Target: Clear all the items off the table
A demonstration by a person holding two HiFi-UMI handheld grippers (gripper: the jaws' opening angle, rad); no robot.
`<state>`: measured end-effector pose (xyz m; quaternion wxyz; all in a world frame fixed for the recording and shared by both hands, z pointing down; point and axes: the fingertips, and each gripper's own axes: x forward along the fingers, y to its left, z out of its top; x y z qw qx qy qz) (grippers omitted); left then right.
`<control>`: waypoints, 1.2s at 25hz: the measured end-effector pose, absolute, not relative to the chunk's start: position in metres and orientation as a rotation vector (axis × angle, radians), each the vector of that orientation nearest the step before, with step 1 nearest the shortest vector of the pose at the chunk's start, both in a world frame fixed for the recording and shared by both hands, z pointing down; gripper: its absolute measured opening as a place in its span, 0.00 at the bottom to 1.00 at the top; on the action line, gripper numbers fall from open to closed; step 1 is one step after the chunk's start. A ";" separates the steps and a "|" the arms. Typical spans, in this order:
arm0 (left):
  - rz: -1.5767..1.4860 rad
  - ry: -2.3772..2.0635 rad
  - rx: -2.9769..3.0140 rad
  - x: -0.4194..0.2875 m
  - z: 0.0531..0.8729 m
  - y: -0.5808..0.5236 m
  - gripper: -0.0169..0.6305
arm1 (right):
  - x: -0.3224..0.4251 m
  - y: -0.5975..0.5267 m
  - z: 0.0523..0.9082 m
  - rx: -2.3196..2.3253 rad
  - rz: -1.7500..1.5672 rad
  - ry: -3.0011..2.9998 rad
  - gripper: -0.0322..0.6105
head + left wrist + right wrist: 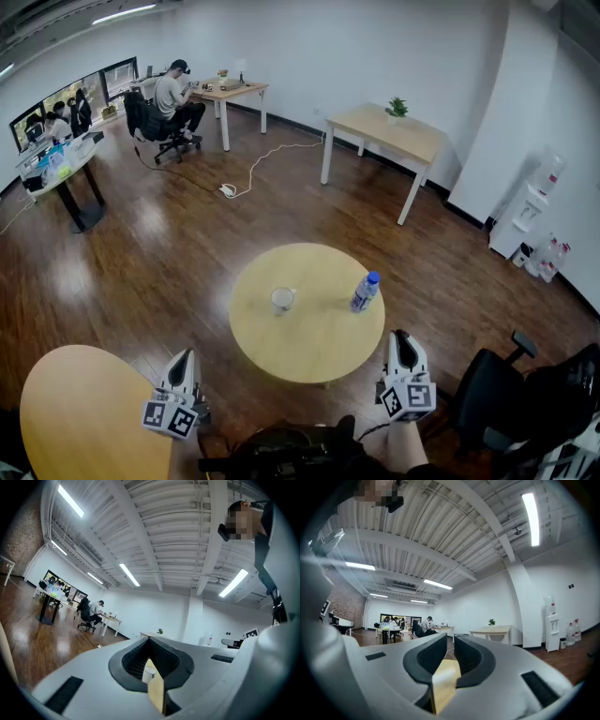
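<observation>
Head view: the round table (309, 349) is judged not yet cleared, with both items still to be taken off. Just off its near edge are the left gripper (185, 357), jaws pressed together, and the right gripper (401, 336), jaws a slit apart — both empty. The water bottle (365, 292) stands at the table's right side — the cup (282, 300) just left of its centre.

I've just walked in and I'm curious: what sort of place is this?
Most likely an open office or lab workspace: people sit working at desks by the far wall, a water dispenser stands at the right, and an office chair is close by.
</observation>
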<state>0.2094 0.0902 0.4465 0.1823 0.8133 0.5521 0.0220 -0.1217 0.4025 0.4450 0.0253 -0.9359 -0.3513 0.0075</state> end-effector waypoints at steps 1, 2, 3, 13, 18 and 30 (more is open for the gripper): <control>0.048 1.554 2.297 0.213 0.445 0.090 0.03 | -0.118 0.402 0.446 -2.897 0.014 -1.081 0.17; 0.037 1.552 2.297 0.216 0.444 0.090 0.03 | -0.114 0.401 0.447 -2.900 0.006 -1.079 0.22; 0.031 1.557 2.295 0.218 0.443 0.091 0.03 | -0.111 0.401 0.448 -2.902 0.001 -1.083 0.22; 0.114 1.751 2.245 0.221 0.462 0.138 0.03 | -0.106 0.411 0.459 -2.884 -0.085 -1.197 0.22; 0.121 1.727 2.235 0.226 0.471 0.181 0.03 | -0.101 0.453 0.478 -2.852 -0.116 -1.175 0.23; 0.156 1.722 2.305 0.216 0.477 0.289 0.03 | -0.048 0.547 0.569 -2.737 -0.357 -0.814 0.64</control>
